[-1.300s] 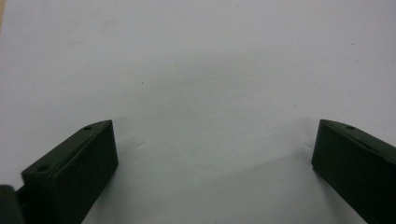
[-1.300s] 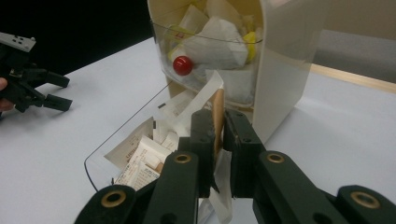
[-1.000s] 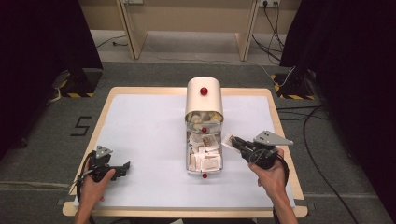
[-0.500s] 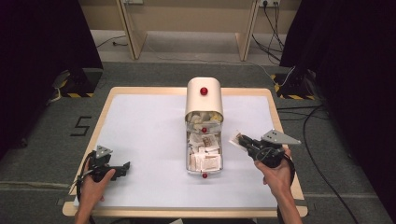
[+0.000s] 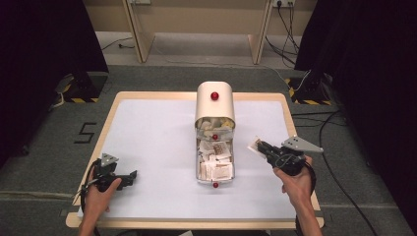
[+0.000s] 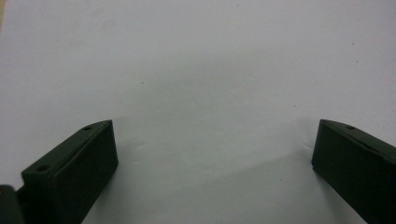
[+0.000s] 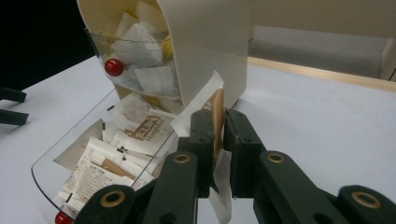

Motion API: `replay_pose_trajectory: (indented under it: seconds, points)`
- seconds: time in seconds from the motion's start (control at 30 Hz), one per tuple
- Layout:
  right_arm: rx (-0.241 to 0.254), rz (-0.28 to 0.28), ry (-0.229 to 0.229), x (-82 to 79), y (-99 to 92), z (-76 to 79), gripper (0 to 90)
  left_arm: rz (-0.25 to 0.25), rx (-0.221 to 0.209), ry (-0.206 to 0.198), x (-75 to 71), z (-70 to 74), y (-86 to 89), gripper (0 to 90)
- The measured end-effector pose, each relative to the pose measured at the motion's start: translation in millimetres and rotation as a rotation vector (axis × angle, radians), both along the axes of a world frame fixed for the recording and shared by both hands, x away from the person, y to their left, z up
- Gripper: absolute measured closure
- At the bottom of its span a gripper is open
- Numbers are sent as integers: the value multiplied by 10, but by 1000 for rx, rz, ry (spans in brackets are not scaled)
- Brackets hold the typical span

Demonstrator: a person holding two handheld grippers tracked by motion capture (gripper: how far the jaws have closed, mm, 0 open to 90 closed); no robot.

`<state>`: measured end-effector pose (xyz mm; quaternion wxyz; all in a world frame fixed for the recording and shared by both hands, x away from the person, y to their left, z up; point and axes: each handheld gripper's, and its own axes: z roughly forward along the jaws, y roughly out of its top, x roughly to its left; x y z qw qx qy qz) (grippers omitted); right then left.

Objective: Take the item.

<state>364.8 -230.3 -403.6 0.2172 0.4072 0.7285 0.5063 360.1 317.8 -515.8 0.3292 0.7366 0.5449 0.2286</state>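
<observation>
Now right gripper [image 7: 215,140] jaws clamped on sachet [image 7: 212,109] beside dispenser [image 5: 214,105]; left gripper [image 5: 129,176] jaws wide apart.

This was a lab or test room: a lone counter [image 5: 147,128] stood on grey carpet [image 5: 44,162], ringed by black curtains [image 5: 364,59], with cables [image 5: 339,123] and hazard-taped stand feet [image 5: 78,96] on the floor.
</observation>
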Motion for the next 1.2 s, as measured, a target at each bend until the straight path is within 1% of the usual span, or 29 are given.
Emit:
replay_pose_trajectory:
  seconds: [0.17, 0.2, 0.5, 0.6, 0.73, 0.9, 0.93, 1.1, 1.13, 1.2]
  points:
    - [4, -15, 6, 19, -57, -27, 824, 0, -1, 0, 0, 0, 0, 0]
    - [7, -23, 13, 22, -76, -34, 824, 0, 0, 0, 0, 0, 0, 0]
    - [5, -44, 18, 47, -161, -75, 823, 0, -1, 0, 1, 0, 0, 0]
    - [11, -57, 29, 62, -193, -103, 823, 0, -1, 0, 0, 0, 0, 0]
    - [5, -73, 47, 90, -243, -172, 822, 0, 0, 0, 0, 0, 0, 0]
    - [1, -82, 57, 109, -269, -221, 822, 0, -1, 0, 1, 0, 0, 0]
    - [-1, -89, 67, 122, -273, -262, 822, 0, 0, 0, 0, 0, 0, 0]
    - [-13, -91, 86, 148, -262, -336, 821, 0, 0, 0, 0, 0, 0, 0]
    - [-16, -92, 98, 156, -250, -370, 821, 0, 0, 0, 0, 0, 0, 0]
    - [-22, -90, 97, 161, -247, -385, 820, 0, -1, 0, 0, 0, 0, 0]
